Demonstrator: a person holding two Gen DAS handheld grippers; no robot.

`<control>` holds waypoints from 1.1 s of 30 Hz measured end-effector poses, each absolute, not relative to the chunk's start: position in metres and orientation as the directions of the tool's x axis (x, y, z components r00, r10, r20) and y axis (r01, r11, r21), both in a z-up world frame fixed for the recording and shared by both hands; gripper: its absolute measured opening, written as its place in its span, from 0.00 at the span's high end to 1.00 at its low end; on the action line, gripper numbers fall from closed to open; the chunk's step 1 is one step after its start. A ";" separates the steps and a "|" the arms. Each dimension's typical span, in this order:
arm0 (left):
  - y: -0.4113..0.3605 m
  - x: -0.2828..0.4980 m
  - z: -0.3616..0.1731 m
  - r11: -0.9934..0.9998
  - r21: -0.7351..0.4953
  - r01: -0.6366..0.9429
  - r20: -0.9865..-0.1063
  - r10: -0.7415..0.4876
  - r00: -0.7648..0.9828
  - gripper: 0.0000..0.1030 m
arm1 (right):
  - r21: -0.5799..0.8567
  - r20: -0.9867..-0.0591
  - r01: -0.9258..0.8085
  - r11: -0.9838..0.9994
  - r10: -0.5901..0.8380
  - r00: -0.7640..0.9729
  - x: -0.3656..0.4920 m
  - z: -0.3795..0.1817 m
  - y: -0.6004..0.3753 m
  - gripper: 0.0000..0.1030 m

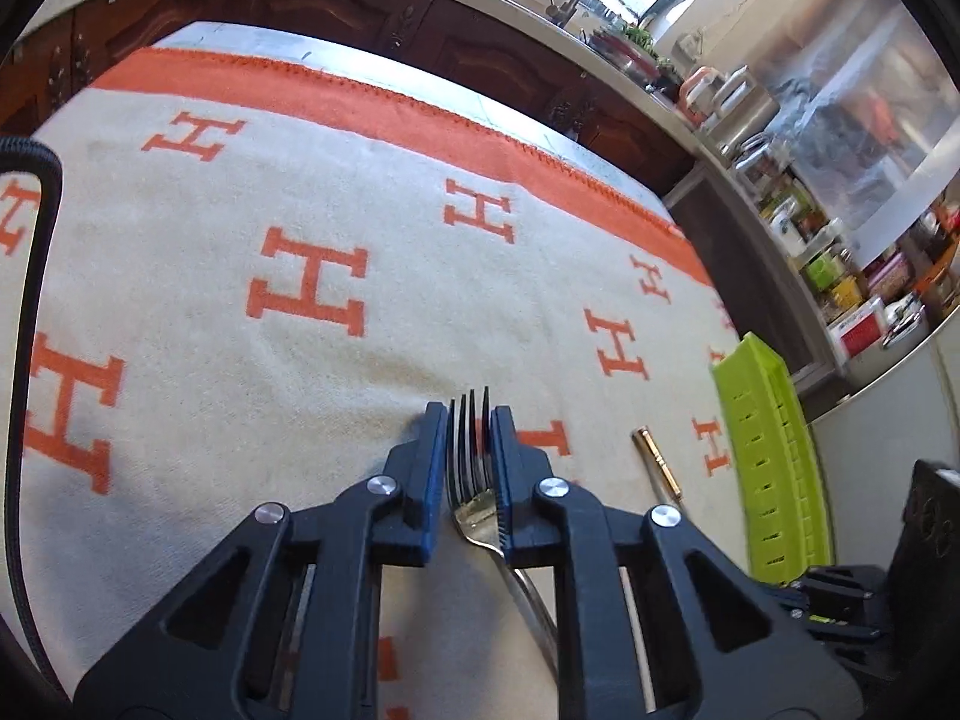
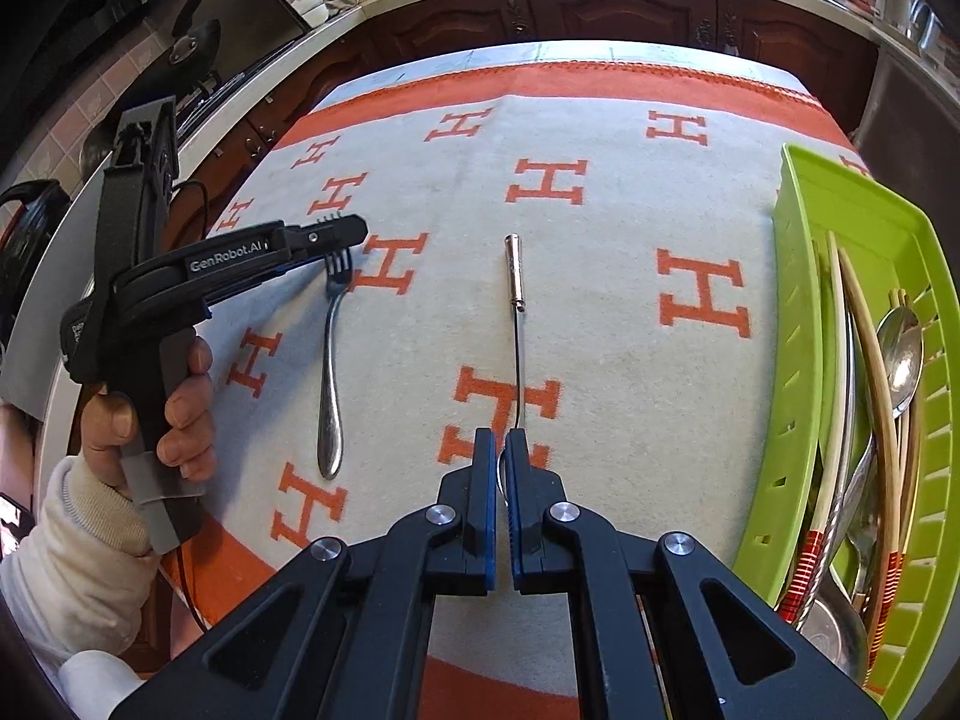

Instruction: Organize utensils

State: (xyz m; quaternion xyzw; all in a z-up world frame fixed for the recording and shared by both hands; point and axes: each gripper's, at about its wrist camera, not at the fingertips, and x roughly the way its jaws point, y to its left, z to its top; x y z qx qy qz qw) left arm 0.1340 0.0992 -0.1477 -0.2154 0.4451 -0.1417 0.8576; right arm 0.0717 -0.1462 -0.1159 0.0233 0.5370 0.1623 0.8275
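Close, downward wrist views; shared cloth (image 1: 240,192)

A person's left hand (image 2: 180,408), cream sleeve at the wrist, grips the handle of the left gripper (image 1: 469,420), its jaws drawn narrow and angled downward; the right gripper (image 2: 501,450) points steeply down, jaws nearly closed

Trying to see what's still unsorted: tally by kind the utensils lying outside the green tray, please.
fork: 1
slim gold-handled utensil: 1
Total: 2
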 end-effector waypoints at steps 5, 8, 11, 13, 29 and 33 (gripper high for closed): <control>0.095 0.132 -0.148 0.857 -0.515 0.037 -0.701 -0.445 0.557 0.92 | 0.225 -0.872 -0.227 0.948 0.300 0.387 0.071 -0.113 -0.150 0.97; 0.086 0.124 -0.137 0.842 -0.536 0.062 -0.689 -0.479 0.544 1.00 | 0.239 -0.860 -0.216 0.947 0.310 0.406 0.070 -0.107 -0.154 0.97; 0.073 0.113 -0.116 0.845 -0.520 0.121 -0.668 -0.491 0.559 1.00 | 0.254 -0.841 -0.203 0.946 0.319 0.436 0.068 -0.097 -0.158 0.98; 0.061 0.104 -0.100 0.856 -0.490 0.168 -0.662 -0.490 0.567 1.00 | 0.264 -0.831 -0.199 0.944 0.327 0.451 0.066 -0.090 -0.162 0.98; -0.013 0.058 -0.009 0.801 -0.422 0.425 -0.632 -0.596 0.494 1.00 | 0.343 -0.682 -0.181 0.922 0.377 0.627 0.014 0.000 -0.222 1.00; -0.036 0.056 -0.004 0.785 -0.423 0.453 -0.650 -0.611 0.451 1.00 | 0.336 -0.639 -0.189 0.923 0.371 0.674 0.005 0.029 -0.237 1.00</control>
